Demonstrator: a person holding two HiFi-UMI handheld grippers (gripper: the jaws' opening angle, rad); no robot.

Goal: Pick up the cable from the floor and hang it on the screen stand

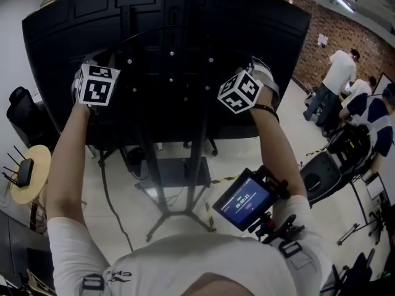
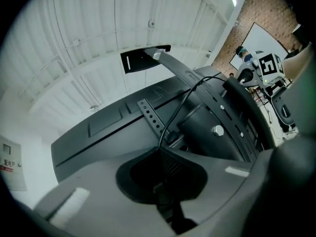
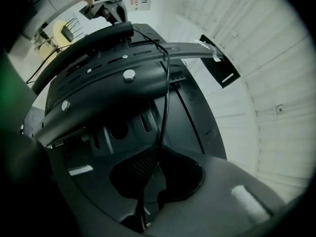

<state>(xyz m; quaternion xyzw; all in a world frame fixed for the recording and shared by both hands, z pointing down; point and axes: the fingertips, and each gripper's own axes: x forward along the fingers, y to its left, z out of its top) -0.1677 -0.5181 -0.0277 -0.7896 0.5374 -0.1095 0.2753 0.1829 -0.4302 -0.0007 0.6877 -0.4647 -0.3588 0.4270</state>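
While held up behind the screen (image 1: 259,36), the left gripper (image 2: 159,151) and right gripper (image 3: 157,151) are each clenched on the thin black cable (image 3: 165,98). It is pinched between their fingers (image 2: 232,181) and stretched across the mount bracket (image 3: 113,83) high on the screen stand (image 1: 173,172).

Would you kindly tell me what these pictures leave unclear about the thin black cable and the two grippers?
Head view: marker cubes hide jaws of left gripper, right gripper.
Head view: thin black cable untraceable against the black screen back.
Gripper views: cable's ends hidden beyond the jaws.
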